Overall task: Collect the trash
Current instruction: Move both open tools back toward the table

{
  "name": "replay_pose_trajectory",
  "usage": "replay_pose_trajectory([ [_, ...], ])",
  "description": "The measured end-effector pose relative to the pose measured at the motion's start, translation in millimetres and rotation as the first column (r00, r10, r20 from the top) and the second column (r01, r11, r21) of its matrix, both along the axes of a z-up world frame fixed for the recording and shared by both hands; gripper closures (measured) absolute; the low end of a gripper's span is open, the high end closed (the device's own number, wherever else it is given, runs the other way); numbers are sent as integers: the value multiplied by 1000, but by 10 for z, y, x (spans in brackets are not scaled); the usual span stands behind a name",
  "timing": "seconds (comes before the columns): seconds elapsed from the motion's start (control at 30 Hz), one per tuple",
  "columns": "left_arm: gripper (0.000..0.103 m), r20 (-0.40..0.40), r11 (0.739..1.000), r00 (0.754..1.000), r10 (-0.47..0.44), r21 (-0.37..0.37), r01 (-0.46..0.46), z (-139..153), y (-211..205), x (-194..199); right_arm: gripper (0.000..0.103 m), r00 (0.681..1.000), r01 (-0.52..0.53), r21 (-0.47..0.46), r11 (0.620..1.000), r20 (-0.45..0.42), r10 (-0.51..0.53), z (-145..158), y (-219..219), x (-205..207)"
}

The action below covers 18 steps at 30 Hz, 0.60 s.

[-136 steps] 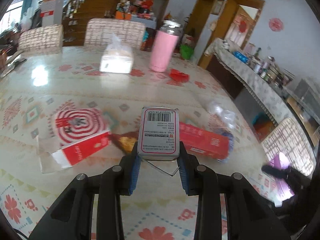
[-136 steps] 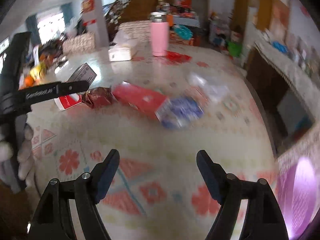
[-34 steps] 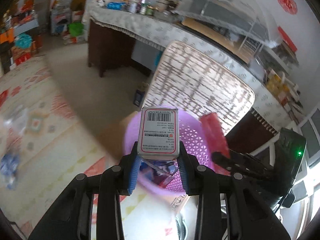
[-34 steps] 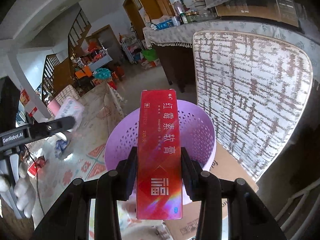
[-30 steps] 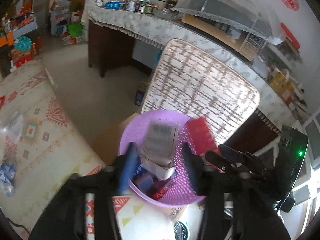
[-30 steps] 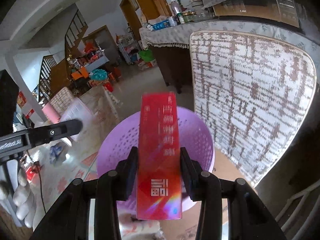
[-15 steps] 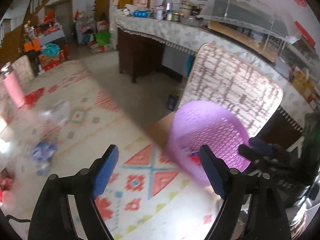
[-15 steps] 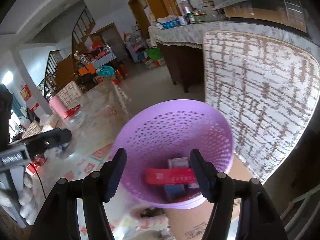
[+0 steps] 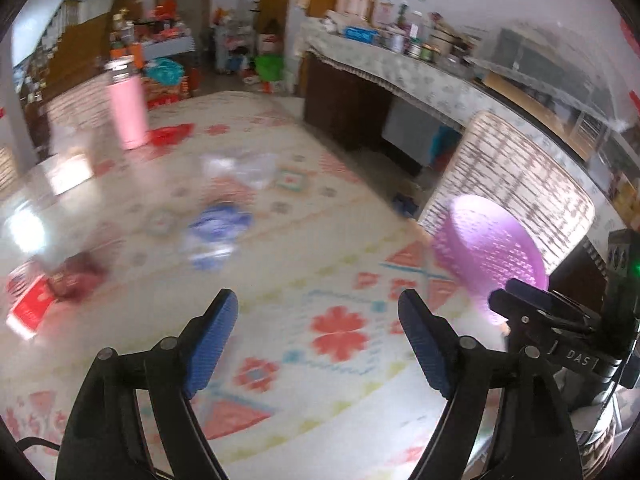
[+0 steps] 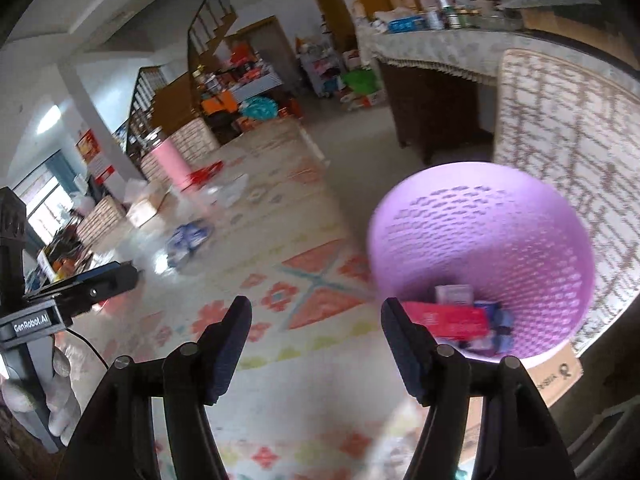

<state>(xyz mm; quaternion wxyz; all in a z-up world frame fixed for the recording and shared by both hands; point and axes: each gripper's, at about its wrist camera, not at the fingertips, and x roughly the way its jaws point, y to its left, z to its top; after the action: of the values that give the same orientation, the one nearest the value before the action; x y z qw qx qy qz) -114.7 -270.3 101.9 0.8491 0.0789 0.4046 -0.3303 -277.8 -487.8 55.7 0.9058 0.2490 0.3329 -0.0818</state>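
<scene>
Your round lilac perforated plastic basket [image 10: 480,240] sits off the near right corner of the table, on a brown cardboard sheet [image 10: 558,372], against a woven beige chair back [image 10: 568,128]. Inside it: a long red carton [image 10: 444,316], a small pale box [image 10: 454,293] and blue scraps; print unreadable.

On the patterned tablecloth [image 9: 340,328], trash not yet collected: a blue-and-white crumpled wrapper [image 9: 216,232] mid-table, a clear plastic bag [image 9: 244,168] beyond it, a dark red foil packet [image 9: 76,276] and a red-and-white flat box [image 9: 30,308] at the left edge. All smeared by motion blur; labels illegible. A tall pink steel-capped flask [image 9: 126,108] stands toward the far edge.

The basket's base is hidden behind your right claw's arm; in the left view its lower rim is cut off by that tool's black body.

Your left claw [image 9: 318,336]: jaws wide, nothing between the blue pads [image 9: 210,336], over bare cloth. Your right claw [image 10: 316,344]: jaws have just been opening, now wide and empty, the right pad overlapping the basket's near rim in view; contact not determinable.
</scene>
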Motion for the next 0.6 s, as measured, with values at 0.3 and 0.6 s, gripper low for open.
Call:
replay_pose_trajectory([
  [0.3, 21, 37, 971, 970, 241, -10, -241, 9, 1304, 416, 26, 997, -75, 1, 997, -11, 75, -29, 536, 296],
  [0.6, 21, 27, 954, 954, 297, 39, -298, -169, 1802, 948, 25, 993, -115, 28, 993, -26, 116, -202, 876, 649],
])
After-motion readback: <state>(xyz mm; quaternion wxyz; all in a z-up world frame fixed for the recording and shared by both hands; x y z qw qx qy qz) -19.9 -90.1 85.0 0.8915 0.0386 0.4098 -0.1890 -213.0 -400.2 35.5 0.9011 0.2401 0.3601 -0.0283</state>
